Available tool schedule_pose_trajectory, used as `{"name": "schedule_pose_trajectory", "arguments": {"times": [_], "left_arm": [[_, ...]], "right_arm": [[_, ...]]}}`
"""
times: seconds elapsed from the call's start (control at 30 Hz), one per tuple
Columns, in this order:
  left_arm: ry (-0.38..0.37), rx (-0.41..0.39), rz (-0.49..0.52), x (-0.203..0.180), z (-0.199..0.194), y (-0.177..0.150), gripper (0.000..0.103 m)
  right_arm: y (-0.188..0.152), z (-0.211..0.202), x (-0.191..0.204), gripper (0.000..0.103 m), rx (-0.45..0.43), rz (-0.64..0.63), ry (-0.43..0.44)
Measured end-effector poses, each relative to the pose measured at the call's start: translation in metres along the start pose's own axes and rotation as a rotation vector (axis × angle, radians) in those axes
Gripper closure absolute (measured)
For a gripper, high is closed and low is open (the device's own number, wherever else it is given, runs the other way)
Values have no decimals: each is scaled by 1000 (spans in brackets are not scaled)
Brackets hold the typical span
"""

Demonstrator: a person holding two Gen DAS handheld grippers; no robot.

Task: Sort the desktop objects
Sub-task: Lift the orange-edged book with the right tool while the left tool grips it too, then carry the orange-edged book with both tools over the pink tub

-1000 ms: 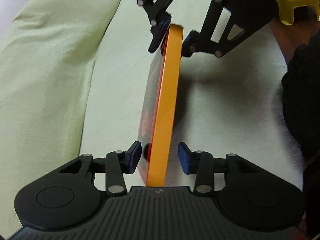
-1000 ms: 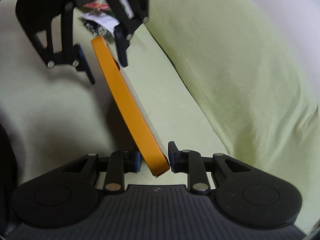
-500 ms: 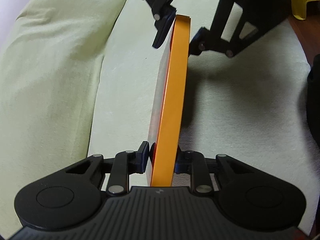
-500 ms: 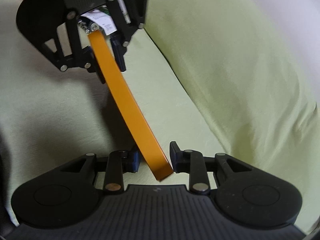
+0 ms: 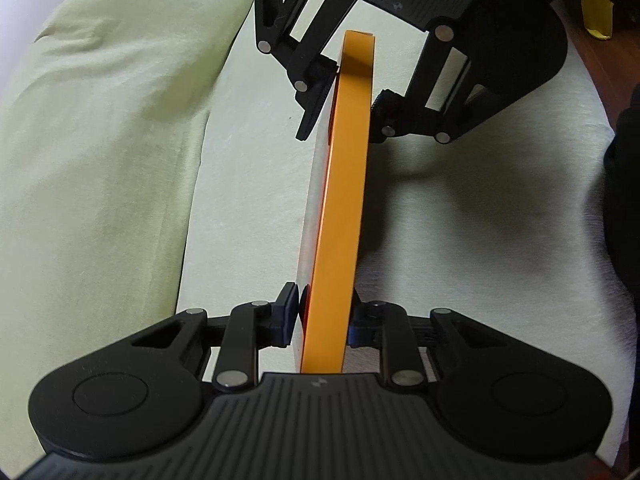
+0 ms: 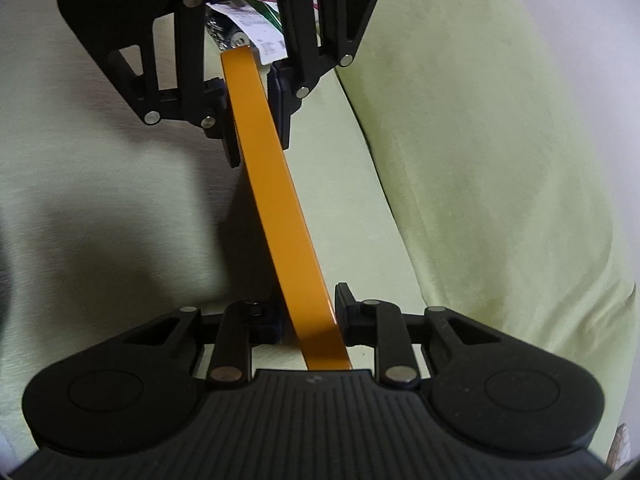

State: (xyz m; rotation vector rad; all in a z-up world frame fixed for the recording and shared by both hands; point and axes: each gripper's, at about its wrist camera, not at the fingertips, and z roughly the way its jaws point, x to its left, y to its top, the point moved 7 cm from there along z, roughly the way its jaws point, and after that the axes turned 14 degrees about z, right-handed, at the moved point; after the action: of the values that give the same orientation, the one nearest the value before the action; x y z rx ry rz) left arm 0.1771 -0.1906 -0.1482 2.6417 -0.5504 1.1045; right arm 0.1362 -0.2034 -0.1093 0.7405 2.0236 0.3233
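A thin orange-edged flat box (image 5: 344, 200) stands on edge over the pale seat, held at both ends. In the left wrist view my left gripper (image 5: 324, 312) is shut on its near end, pads pressed on both faces. At the box's far end is my right gripper (image 5: 344, 108), clamped on it. The right wrist view has the same box (image 6: 276, 200) running slantwise from my right gripper (image 6: 308, 316), shut on its near end, up to the left gripper (image 6: 256, 120). The box's broad faces are mostly hidden.
A pale green cushion (image 5: 100, 160) rises along the left; it also shows (image 6: 500, 180) on the right in the other view. The seat cover (image 5: 480, 220) lies below. A yellow stool (image 5: 596, 4) stands far right on a wooden floor. Printed packets (image 6: 256, 36) lie behind the left gripper. A dark shape (image 5: 624, 180) fills the right edge.
One second ago my left gripper was open around the box's end; it has since shut on it. The two grippers now look nearer to each other, and the box stands more upright.
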Motion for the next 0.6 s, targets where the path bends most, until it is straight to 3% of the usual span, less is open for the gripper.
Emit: {"name": "schedule_pose_trajectory", "arguments": {"times": [0.27, 0.6], "left_arm": [[22, 16, -20, -2, -20, -4, 76], [93, 106, -74, -10, -88, -35, 76]], "right_arm": [[17, -23, 3, 84, -40, -19, 7], [71, -68, 12, 84, -160, -73, 15]]}}
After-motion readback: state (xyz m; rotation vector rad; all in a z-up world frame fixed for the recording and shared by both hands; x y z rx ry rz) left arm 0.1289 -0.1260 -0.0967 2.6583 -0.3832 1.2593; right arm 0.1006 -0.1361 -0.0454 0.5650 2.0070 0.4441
